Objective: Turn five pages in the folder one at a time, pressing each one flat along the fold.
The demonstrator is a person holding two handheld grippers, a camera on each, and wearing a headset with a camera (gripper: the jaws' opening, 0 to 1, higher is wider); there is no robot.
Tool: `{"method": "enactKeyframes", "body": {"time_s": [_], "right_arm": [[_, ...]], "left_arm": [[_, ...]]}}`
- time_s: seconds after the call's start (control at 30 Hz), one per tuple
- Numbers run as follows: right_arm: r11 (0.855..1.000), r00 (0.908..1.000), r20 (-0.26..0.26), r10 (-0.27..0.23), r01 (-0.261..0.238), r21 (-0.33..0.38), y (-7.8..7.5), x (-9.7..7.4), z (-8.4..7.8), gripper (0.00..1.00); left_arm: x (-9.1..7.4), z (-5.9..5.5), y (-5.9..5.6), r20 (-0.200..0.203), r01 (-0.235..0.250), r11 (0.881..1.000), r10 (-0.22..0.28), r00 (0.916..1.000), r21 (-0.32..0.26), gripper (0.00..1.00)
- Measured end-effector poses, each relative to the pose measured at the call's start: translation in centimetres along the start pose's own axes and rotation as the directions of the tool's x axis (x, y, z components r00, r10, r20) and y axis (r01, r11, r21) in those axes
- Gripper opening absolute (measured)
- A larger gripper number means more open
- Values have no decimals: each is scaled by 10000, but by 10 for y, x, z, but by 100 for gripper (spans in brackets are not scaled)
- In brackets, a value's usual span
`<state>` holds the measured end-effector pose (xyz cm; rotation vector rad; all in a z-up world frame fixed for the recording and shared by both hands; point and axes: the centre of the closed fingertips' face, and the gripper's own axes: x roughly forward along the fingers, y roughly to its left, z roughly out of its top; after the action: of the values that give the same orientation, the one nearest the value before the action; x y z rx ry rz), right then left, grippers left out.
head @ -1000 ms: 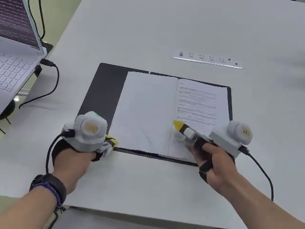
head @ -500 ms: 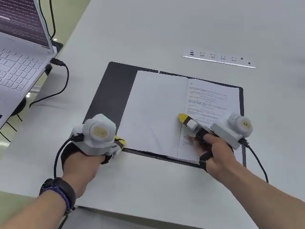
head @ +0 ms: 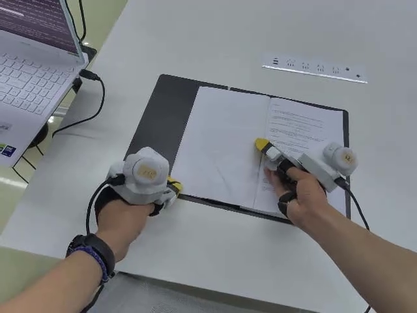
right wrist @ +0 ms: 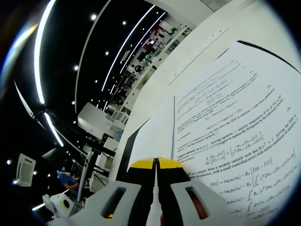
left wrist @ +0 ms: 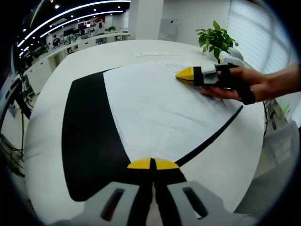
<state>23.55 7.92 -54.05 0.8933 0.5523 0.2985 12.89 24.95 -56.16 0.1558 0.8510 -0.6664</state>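
A black folder (head: 159, 114) lies open on the white table, with a blank white page (head: 221, 143) on the left and a printed page (head: 303, 127) on the right. My right gripper (head: 261, 144) is shut, its yellow tips resting on the paper at the fold; its own view shows the printed page (right wrist: 235, 141) and the fold (right wrist: 174, 127). My left gripper (head: 174, 189) is shut and sits at the folder's near left edge, over the black cover (left wrist: 89, 146). The right gripper (left wrist: 184, 74) appears across the blank page (left wrist: 160, 108) in the left gripper view.
An open laptop (head: 32, 78) stands at the far left with a black cable (head: 91, 107) trailing toward the folder. A flush socket strip (head: 315, 68) lies in the table beyond the folder. The table's near edge (head: 215, 287) runs just below my hands.
My right gripper has slid up along the fold, away from the folder's near edge. The left gripper stays at the near left edge. The head camera has shifted.
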Motion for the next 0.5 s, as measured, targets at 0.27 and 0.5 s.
{"method": "enactKeyframes", "body": {"time_s": [0.27,0.5], "right_arm": [[9994,9992,386,-73,59,347,0,10,11,0],[9985,9981,611,-63,29,553,11,9,13,0]], "left_arm": [[0,0,1,130,86,9991,-81,9999,-412,0],[-1,0,1,179,128,9988,-119,9998,-477,0]]}}
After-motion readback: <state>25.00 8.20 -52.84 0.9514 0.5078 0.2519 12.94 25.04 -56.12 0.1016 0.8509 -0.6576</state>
